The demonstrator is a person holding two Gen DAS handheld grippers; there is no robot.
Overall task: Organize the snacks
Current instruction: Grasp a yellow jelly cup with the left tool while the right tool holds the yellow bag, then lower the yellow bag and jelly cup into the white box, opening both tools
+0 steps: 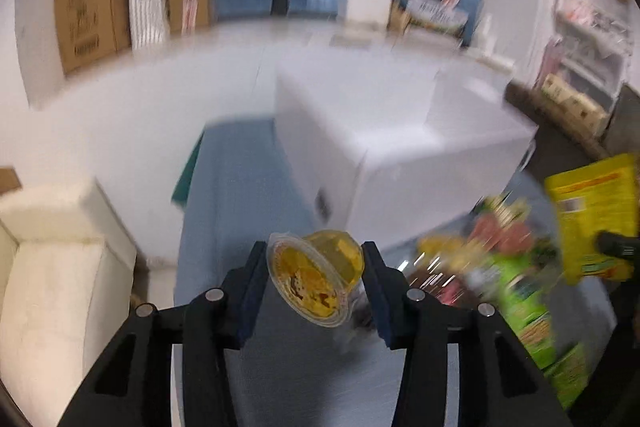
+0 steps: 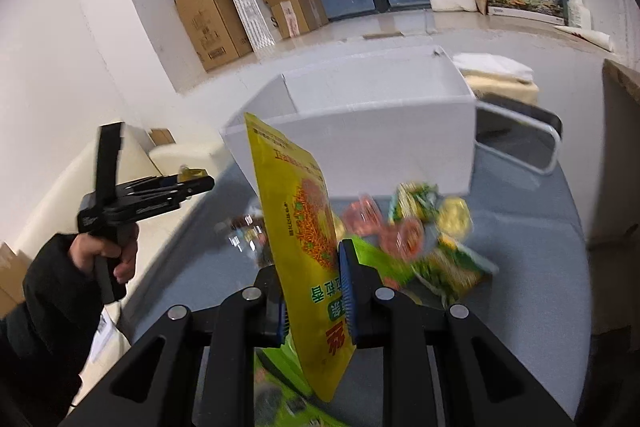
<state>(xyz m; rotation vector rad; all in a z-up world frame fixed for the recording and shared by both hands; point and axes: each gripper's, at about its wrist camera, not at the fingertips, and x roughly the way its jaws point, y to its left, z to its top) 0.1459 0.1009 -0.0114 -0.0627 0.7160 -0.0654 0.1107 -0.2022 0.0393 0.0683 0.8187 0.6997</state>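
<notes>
Clear plastic jelly cup with yellow lid [image 1: 316, 277]: clenched between left gripper [image 1: 316, 281] fingers, tilted. Flat yellow snack pouch [image 2: 298, 231]: upright, pinched by right gripper [image 2: 316, 297] fingers above the grey tabletop [image 2: 520, 267].

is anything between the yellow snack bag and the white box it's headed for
Nothing visible blocks it. The right hand-held gripper holds the yellow snack bag raised above the snack pile, and the open white box stands just behind.
</notes>
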